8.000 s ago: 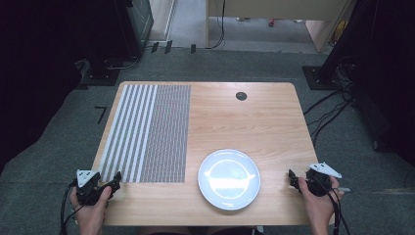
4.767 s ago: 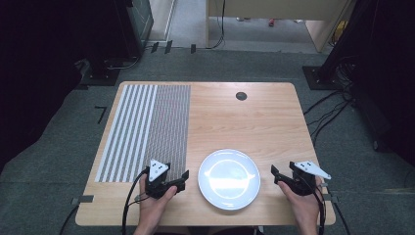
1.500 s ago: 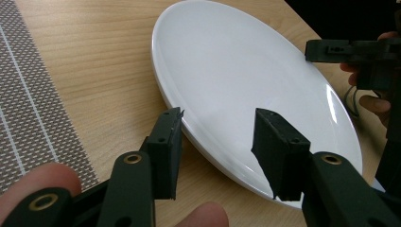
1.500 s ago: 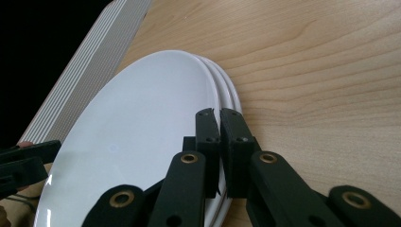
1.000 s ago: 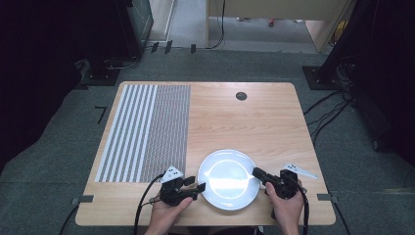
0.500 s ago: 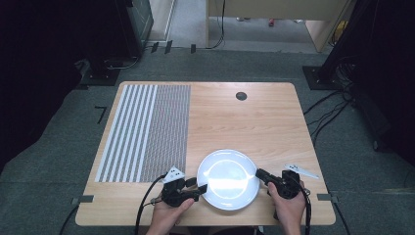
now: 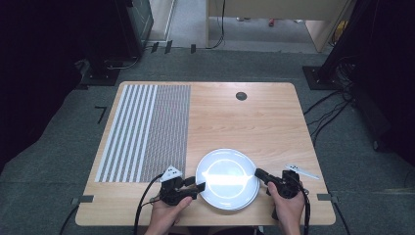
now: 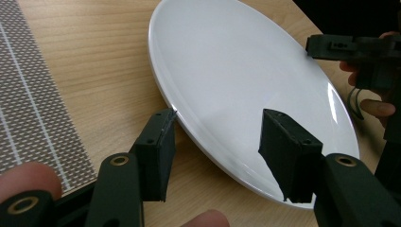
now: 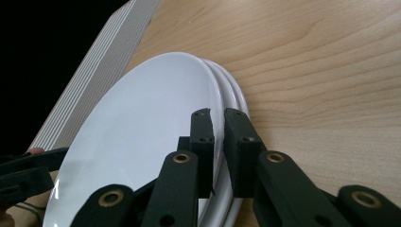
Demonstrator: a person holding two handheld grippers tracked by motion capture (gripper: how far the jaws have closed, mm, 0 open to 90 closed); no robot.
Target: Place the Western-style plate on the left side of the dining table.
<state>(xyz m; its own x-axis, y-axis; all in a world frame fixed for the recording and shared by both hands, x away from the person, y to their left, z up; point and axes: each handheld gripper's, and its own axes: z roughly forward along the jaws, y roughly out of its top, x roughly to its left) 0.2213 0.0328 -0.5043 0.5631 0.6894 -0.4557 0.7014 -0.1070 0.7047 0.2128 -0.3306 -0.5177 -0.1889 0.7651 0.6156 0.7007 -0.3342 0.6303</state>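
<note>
A stack of white plates (image 7: 227, 178) lies near the table's front edge, and its layered rims show in the right gripper view (image 9: 142, 123). My right gripper (image 7: 258, 173) is shut on the right rim of the top plate, with its jaws (image 9: 217, 118) pinching that rim from above and below. My left gripper (image 7: 197, 184) is at the stack's left rim. It stands open (image 8: 215, 137), one jaw at the rim's edge and the other over the plate's face (image 8: 236, 71). Its jaws have just closed a little, and the rim is between them.
A striped and dotted grey mat (image 7: 144, 127) covers the left part of the wooden table (image 7: 254, 122). A small black round cap (image 7: 241, 96) sits near the far edge. Cables trail off the front edge, and dark equipment stands on the floor around the table.
Both hands came inward from the table's front corners to the plates. In the last second they hardly moved, and the right jaws stayed on the rim.
</note>
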